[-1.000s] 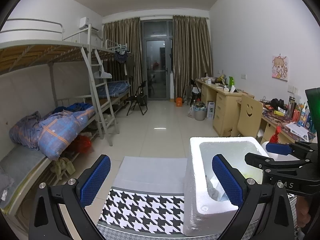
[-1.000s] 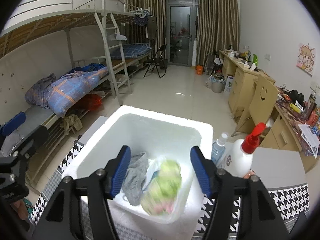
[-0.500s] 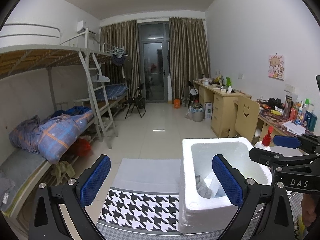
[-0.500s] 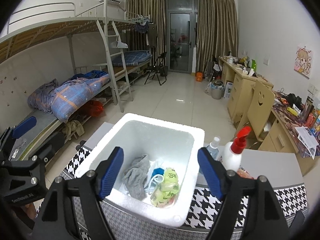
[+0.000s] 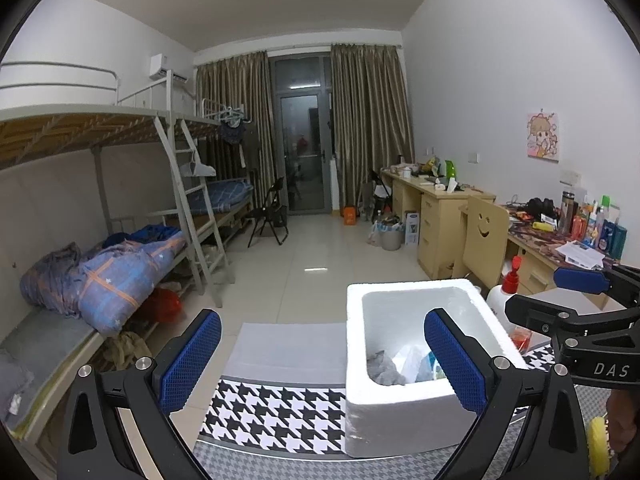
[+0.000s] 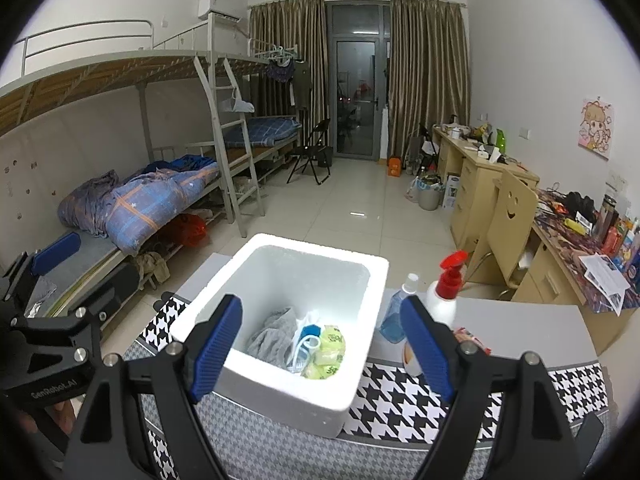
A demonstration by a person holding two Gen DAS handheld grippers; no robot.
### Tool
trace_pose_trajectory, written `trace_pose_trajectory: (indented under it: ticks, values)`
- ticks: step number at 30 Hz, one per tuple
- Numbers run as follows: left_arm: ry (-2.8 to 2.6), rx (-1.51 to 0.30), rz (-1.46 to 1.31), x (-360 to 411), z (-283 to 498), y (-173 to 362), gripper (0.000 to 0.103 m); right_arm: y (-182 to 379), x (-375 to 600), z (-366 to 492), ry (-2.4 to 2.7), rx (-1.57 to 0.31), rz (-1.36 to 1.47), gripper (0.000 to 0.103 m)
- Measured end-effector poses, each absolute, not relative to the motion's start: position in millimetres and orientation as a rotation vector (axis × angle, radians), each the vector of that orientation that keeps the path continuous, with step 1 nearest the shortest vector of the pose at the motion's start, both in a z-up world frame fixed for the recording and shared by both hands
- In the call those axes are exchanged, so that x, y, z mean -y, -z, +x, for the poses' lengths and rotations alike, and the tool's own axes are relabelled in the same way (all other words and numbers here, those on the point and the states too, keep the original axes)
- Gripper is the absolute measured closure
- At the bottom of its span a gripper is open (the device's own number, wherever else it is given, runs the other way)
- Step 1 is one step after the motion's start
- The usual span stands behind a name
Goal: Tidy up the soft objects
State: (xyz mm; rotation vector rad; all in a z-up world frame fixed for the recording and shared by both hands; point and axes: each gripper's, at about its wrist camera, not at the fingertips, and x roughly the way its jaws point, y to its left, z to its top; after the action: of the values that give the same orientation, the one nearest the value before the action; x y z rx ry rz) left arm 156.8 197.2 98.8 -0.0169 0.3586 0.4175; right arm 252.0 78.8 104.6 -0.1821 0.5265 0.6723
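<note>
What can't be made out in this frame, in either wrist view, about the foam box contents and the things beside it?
- Foam box bottom, left wrist view: the near wall and the left gripper's right finger hide most contents; only the grey cloth shows.
- Plastic bag, right wrist view: print too small to read.
- Blue bottle and red-capped pump bottle: lower parts hidden behind the right gripper's finger.
- Yellow item, left wrist view: cut off at the edge, unidentifiable.

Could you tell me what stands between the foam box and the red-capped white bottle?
In the right wrist view, a small clear blue bottle stands between the foam box and the white bottle.
</note>
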Motion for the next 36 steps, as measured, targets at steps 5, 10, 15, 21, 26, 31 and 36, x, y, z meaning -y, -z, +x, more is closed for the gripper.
trace_pose_trajectory:
  ticks: [5, 10, 15, 21, 26, 31, 36]
  values:
    - [-0.406, -0.352, -0.008, -185, 151, -102, 0.001, -107, -70, 244, -0.67, -0.518, -0.179, 0.018]
    - [-0.398, -0.342, -0.004, -177, 143, -105, 0.001, -110, -61, 232, -0.665, -0.498, -0.193, 0.018]
    - [-0.393, -0.338, -0.005, -171, 136, -107, 0.001, -115, -51, 220, -0.654, -0.466, -0.196, 0.011]
    - [-0.376, -0.322, -0.002, -162, 123, -110, 0.001, -119, -40, 204, -0.656, -0.441, -0.194, 0.009]
    - [-0.369, -0.314, 0.006, -153, 112, -112, 0.001, -118, -31, 194, -0.652, -0.428, -0.192, 0.008]
    - [-0.356, -0.305, 0.013, -144, 105, -113, 0.001, -118, -20, 185, -0.642, -0.422, -0.181, 0.008]
    - [-0.348, -0.303, 0.02, -137, 100, -113, 0.001, -118, -10, 178, -0.633, -0.412, -0.176, 0.008]
